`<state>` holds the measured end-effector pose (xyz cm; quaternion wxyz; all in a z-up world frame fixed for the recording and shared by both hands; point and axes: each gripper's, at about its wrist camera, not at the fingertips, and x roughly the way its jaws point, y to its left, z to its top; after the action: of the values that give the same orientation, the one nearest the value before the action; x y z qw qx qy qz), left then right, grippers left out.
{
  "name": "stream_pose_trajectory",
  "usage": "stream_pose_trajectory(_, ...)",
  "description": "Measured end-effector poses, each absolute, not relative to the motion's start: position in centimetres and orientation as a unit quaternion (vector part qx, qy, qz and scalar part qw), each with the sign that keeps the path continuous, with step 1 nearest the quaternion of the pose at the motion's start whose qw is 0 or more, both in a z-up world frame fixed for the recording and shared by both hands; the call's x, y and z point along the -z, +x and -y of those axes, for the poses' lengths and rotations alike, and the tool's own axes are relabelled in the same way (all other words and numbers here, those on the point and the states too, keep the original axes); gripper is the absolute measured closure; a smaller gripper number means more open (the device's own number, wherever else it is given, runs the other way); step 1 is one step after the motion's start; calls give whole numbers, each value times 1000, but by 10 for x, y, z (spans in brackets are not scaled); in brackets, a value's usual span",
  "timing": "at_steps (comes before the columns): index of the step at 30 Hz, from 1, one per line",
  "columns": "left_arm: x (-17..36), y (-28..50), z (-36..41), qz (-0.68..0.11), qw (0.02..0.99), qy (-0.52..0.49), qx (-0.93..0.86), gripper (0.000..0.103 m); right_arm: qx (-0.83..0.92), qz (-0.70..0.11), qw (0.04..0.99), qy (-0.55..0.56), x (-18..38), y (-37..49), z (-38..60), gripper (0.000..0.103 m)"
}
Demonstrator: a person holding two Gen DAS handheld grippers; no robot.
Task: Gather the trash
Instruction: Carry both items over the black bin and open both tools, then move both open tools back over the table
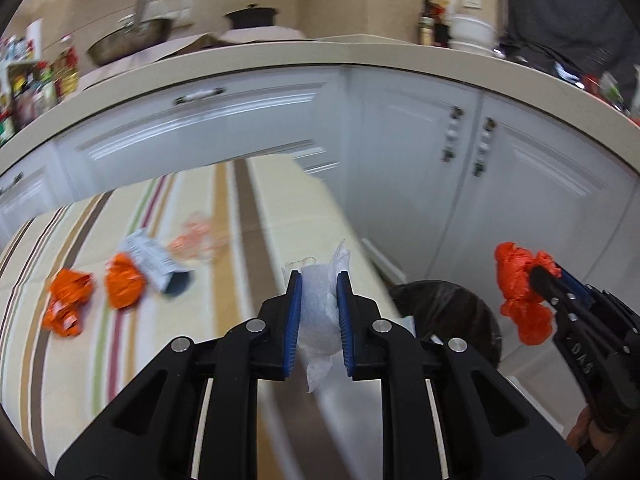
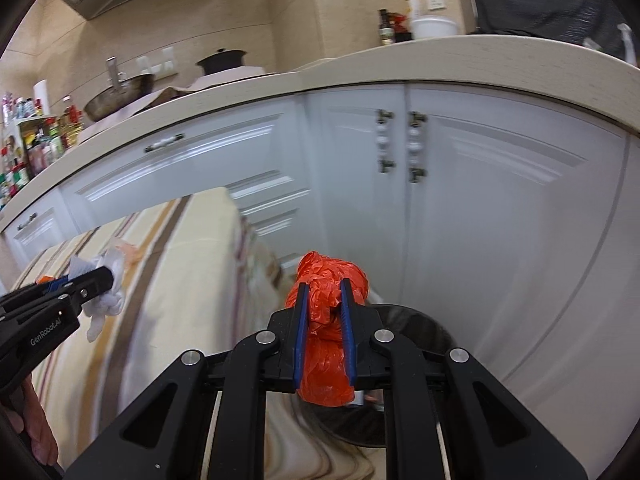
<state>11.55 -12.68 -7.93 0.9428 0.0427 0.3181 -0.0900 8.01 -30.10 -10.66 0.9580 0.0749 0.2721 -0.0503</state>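
Note:
My left gripper (image 1: 319, 278) is shut on a crumpled white tissue (image 1: 318, 312), held above the right edge of the striped table (image 1: 240, 280). My right gripper (image 2: 325, 286) is shut on a crumpled orange plastic bag (image 2: 326, 372), held over a dark-lined trash bin (image 2: 416, 328) on the floor. In the left wrist view the orange bag (image 1: 520, 292) hangs at the right above the bin (image 1: 452, 308). On the table lie two orange wrappers (image 1: 68, 304) (image 1: 124, 284), a white printed packet (image 1: 154, 260) and a pale clear wrapper (image 1: 196, 236).
White cabinet doors (image 2: 480, 200) stand close behind the bin under a beige counter (image 1: 280, 64). On the counter are a pan (image 1: 128, 40), a dark pot (image 1: 250, 16), bottles (image 1: 428, 20) and a white bowl (image 1: 472, 32). A hand (image 2: 36, 428) holds the left gripper's handle.

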Motion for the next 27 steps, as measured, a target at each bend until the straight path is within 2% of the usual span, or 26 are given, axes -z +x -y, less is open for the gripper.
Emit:
stream_pose_trajectory(7,98,127,209,-322,931,85,151,86,82,-272,955,80,117,81,336,87)
stream_pose_trajectory(16,118,150,259,-337,921,110,164,84,104,-276,951,90,132,90,365,87)
stream_pose_trajectory(18,123,155,267,-338,920,118,162,78,110,-274,951,90,135,94,370,87)
stream_pose_trajectory(19,125,157,270,-339,919,122,160,70,109,-275,951,92,137,98,373,82)
stream_pose_trajectory(23,133,167,276,-345,918,124,149,55,122,-277,948,98,144,107,384,68)
stream_pose_trajectory(27,133,171,269,-353,918,114,144,53,128,-275,947,102,144,107,389,66)
